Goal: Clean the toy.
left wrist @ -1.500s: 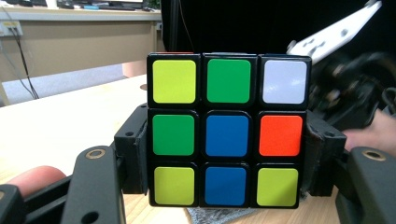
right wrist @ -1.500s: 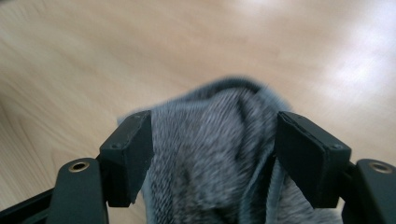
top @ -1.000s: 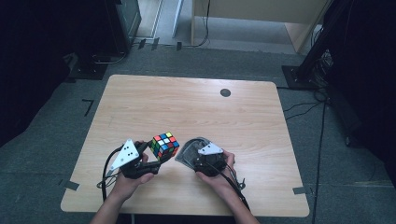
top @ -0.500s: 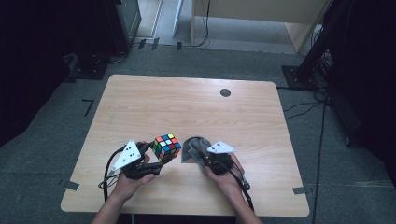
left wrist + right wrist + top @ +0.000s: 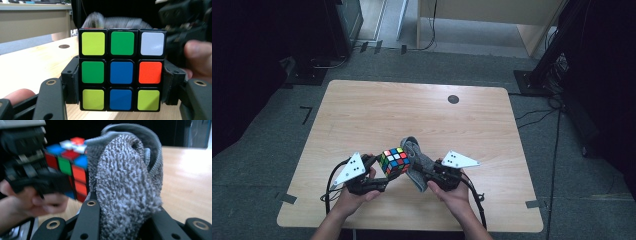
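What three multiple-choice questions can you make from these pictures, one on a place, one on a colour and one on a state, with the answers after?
1. Where is the grey cloth?
A. right beside the cube
B. at the table's far edge
C. on the floor

2. What colour is the middle sticker of the cube face that the left gripper view shows?
A. red
B. blue
C. white

3. How is the right gripper?
A. wide open
B. shut on the cloth
C. lying on the table

Answers: 1 A, the high view shows them side by side. 2 B, the centre square is blue. 3 B, cloth is bunched between its jaws.
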The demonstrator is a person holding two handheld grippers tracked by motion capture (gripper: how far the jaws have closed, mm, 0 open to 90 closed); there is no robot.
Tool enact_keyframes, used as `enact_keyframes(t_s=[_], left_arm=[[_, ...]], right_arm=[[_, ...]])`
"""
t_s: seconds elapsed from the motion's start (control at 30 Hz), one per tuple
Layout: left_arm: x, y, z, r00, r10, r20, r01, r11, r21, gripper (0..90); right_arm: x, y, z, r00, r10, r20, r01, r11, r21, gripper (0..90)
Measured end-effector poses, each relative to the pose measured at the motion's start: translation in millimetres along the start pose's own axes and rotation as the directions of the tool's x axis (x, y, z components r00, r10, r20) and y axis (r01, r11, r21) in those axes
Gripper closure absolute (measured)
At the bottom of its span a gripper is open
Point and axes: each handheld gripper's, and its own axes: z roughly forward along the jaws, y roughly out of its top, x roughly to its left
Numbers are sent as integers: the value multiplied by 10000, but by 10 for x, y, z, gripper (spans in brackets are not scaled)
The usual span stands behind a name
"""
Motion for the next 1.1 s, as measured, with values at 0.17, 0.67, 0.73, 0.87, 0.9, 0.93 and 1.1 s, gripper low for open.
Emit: enact_keyframes(t_s=[0.17,0.67,0.73,0.87,0.9,0.93,1.1], left_arm=[[25,6,-30,9998,-156,96,157,9997,-163,339],[8,5,-11,10000,-6,80,6,10000,16,339],[20,8,-21,10000,-33,67,33,10000,-40,339],[36,5,-25,9999,-142,40,142,9999,-77,339],[38,1,-22,9998,-191,47,191,9998,-79,339],[39,0,-21,9998,-201,50,201,9998,-64,340],[33,-7,-7,9998,-70,-173,74,9997,212,339]], right_arm=[[25,-128,139,9986,163,-499,-125,9971,754,779],[-17,-89,100,9985,170,-528,-131,9971,747,772],[12,-116,140,9989,-167,-436,214,9937,1096,772],[36,-11,50,9988,-384,-307,401,9975,575,771],[39,13,28,9988,-401,-281,412,9984,398,771],[39,36,4,9988,-422,-248,428,9988,245,771],[28,-35,70,9992,-304,-270,324,9967,750,771]])
